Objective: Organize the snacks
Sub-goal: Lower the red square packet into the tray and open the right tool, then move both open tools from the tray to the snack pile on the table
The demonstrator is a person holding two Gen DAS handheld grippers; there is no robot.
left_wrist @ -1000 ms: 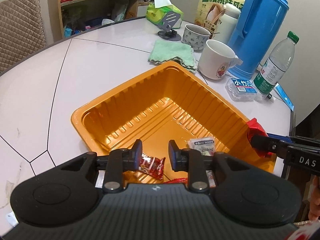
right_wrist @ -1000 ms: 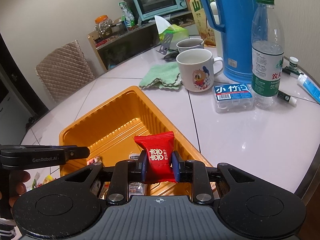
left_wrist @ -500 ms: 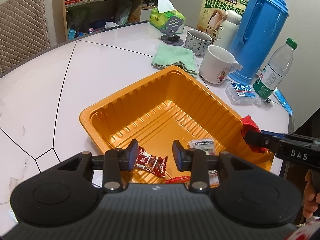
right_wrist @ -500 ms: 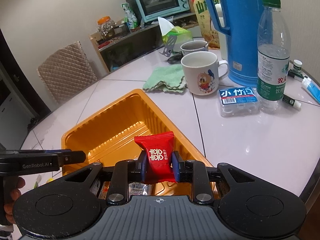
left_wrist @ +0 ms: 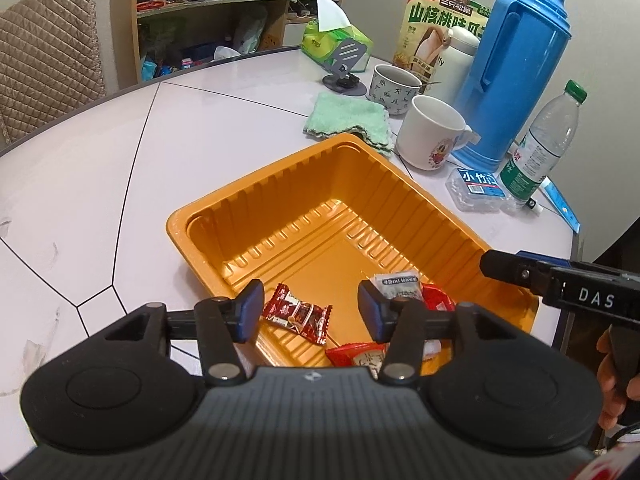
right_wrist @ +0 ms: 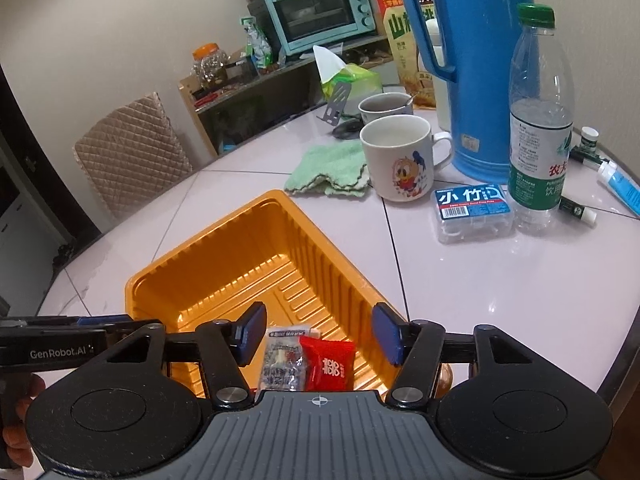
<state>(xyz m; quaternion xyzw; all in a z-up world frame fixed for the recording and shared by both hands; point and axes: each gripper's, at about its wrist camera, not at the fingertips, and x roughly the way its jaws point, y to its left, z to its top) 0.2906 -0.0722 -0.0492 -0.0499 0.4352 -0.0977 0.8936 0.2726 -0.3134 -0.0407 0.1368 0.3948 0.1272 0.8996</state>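
In the right wrist view, the right gripper (right_wrist: 319, 338) stands released above the near corner of the orange tray (right_wrist: 224, 240), at the bottom centre of the frame. The red snack packet (right_wrist: 327, 364) lies in the tray between the spread fingers, its long axis running up the frame and its lower edge hidden by the gripper body. A pale packet (right_wrist: 282, 362) lies just left of it, likewise cut off.

In the left wrist view, the left gripper (left_wrist: 311, 312) is also released, empty. A dark red candy (left_wrist: 298, 313) lies slantwise, long axis running lower right. Another red packet (left_wrist: 358, 356) is half hidden. The tray rests on the white worktop (left_wrist: 100, 184).
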